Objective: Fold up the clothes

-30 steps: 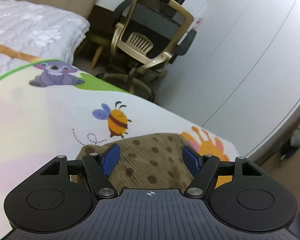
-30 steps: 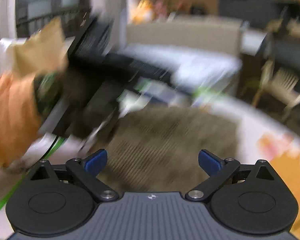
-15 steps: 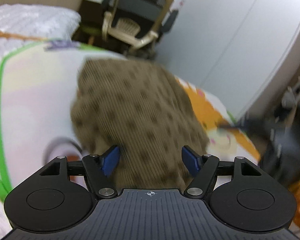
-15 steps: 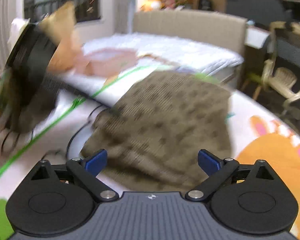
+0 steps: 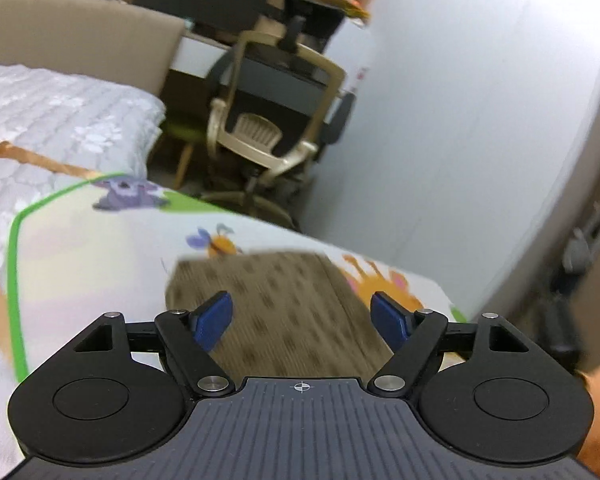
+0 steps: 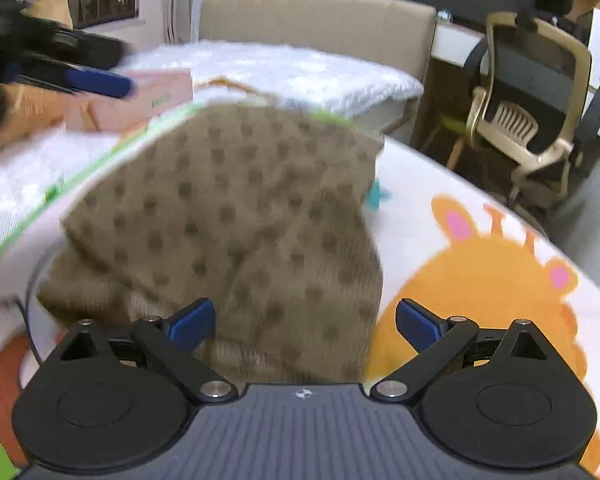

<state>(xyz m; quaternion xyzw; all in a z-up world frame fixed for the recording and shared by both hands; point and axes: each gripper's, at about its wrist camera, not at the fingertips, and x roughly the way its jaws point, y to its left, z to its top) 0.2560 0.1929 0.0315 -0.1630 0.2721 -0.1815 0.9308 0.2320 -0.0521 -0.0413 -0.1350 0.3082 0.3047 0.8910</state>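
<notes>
A brown corduroy garment with dark dots [image 6: 240,216] lies folded on a cartoon-print play mat [image 6: 480,264]. In the left wrist view the garment [image 5: 284,300] lies just ahead of and below my left gripper [image 5: 304,318], which is open and empty. My right gripper [image 6: 304,322] is open and empty, with the garment's near edge between and below its fingers. The left gripper's blue fingertips [image 6: 96,82] also show blurred at the upper left of the right wrist view.
The mat [image 5: 100,240] lies on a bed with a white quilted cover [image 5: 60,120] and a beige headboard [image 6: 316,24]. A pink box [image 6: 140,100] sits on the bed. An office chair [image 5: 276,128] and desk stand past the bed's end, beside a white wall [image 5: 480,100].
Both grippers stay open. The left view swung down over the garment and back up. The right gripper moved closer to the garment's near edge. The garment now lies flatter.
</notes>
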